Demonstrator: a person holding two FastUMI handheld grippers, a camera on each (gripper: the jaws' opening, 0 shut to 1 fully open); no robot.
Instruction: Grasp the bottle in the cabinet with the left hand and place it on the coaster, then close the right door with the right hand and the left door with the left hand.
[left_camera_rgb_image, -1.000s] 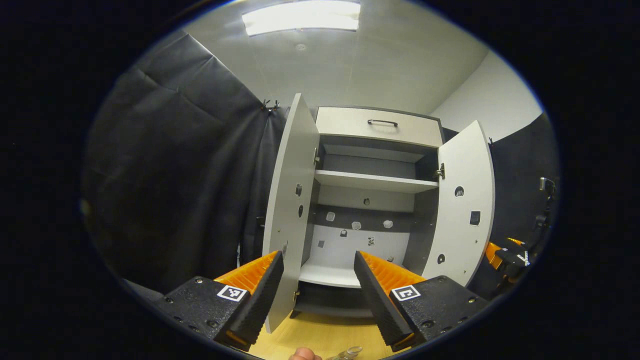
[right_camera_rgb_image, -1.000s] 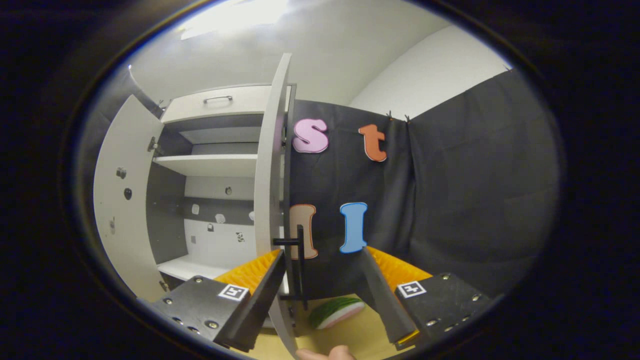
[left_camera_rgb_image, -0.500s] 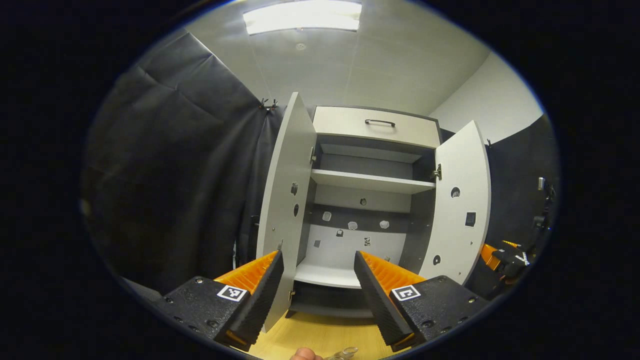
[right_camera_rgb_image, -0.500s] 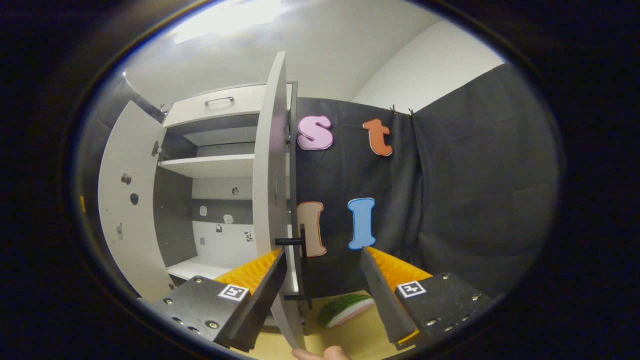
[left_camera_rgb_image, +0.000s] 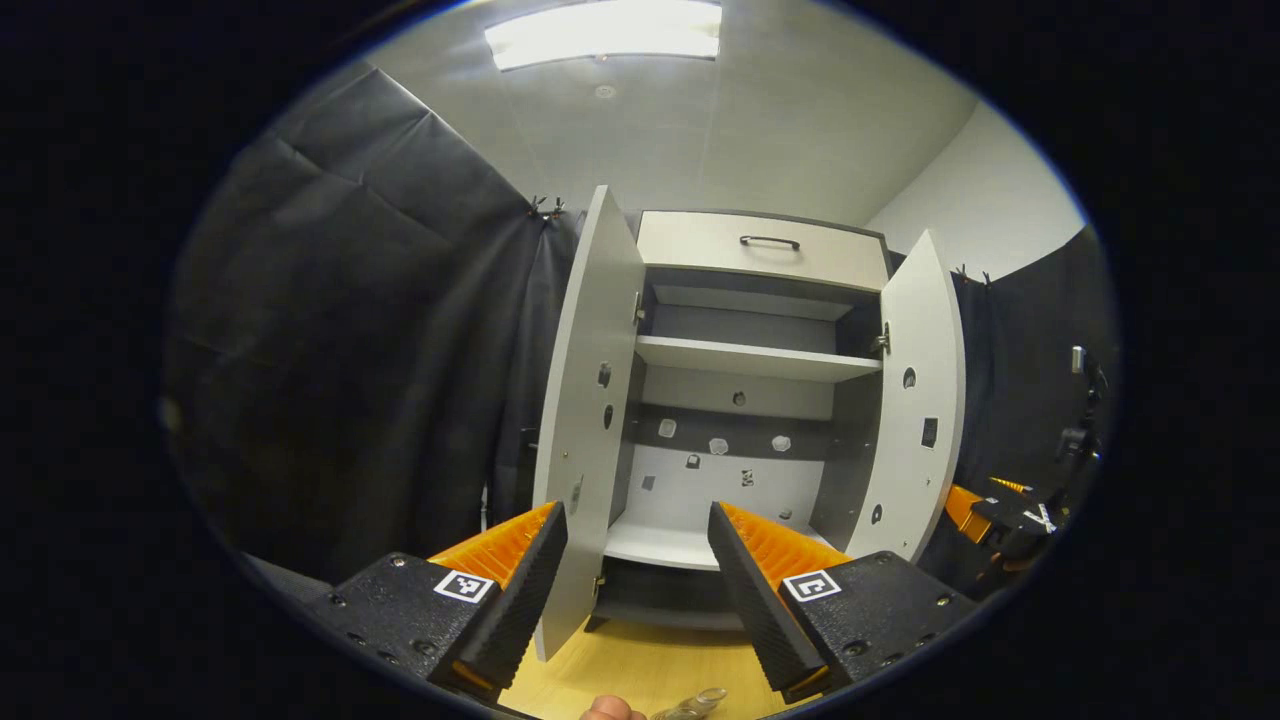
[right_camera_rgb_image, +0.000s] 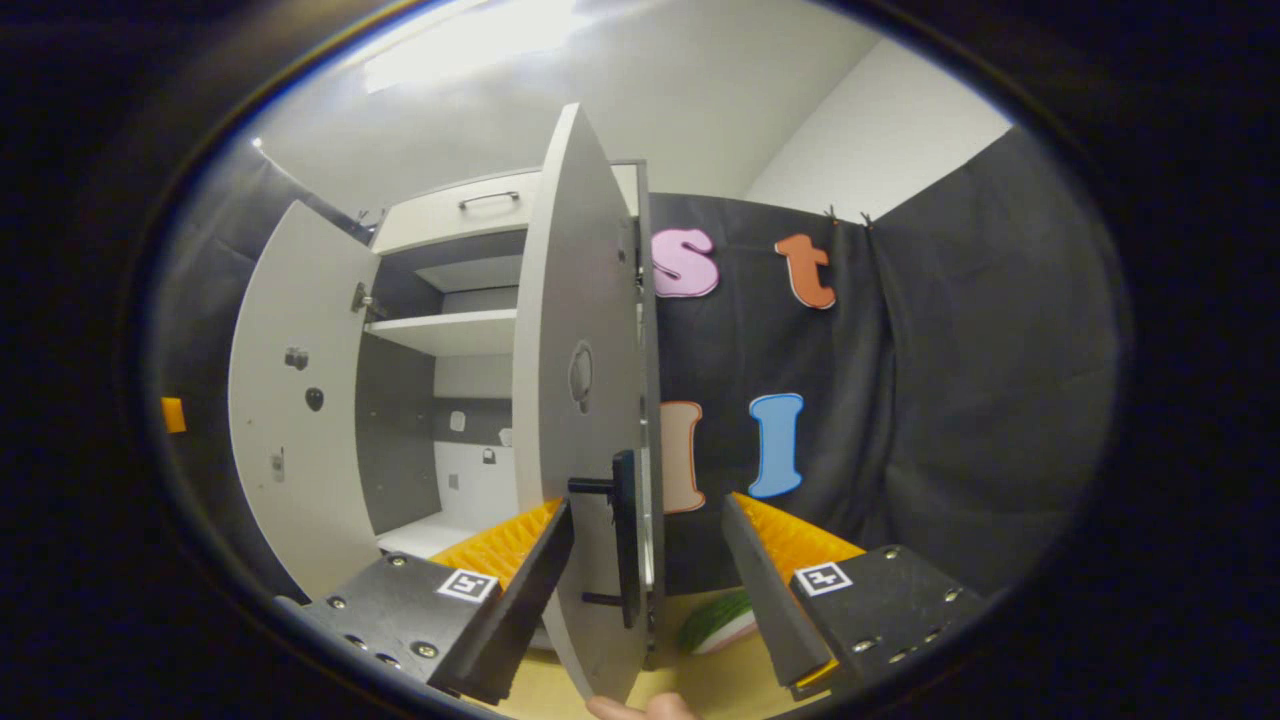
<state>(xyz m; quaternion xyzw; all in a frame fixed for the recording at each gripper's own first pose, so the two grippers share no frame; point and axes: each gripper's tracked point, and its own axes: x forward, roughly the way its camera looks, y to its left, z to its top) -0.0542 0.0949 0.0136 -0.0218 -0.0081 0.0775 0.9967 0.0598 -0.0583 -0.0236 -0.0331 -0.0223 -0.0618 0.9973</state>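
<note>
Right gripper (right_camera_rgb_image: 640, 560) gapes wide around the right door (right_camera_rgb_image: 575, 400) edge and handle (right_camera_rgb_image: 624, 540), centre frame; pushing off-centre risks slipping. Left gripper (left_camera_rgb_image: 635, 560) wide, empty. Bottle (left_camera_rgb_image: 690, 708) bottom edge.

Watermelon slice (right_camera_rgb_image: 716, 626) on wooden tabletop (left_camera_rgb_image: 640, 668); ceiling light (left_camera_rgb_image: 603, 30) overhead; drawer handle (left_camera_rgb_image: 770, 241).
</note>
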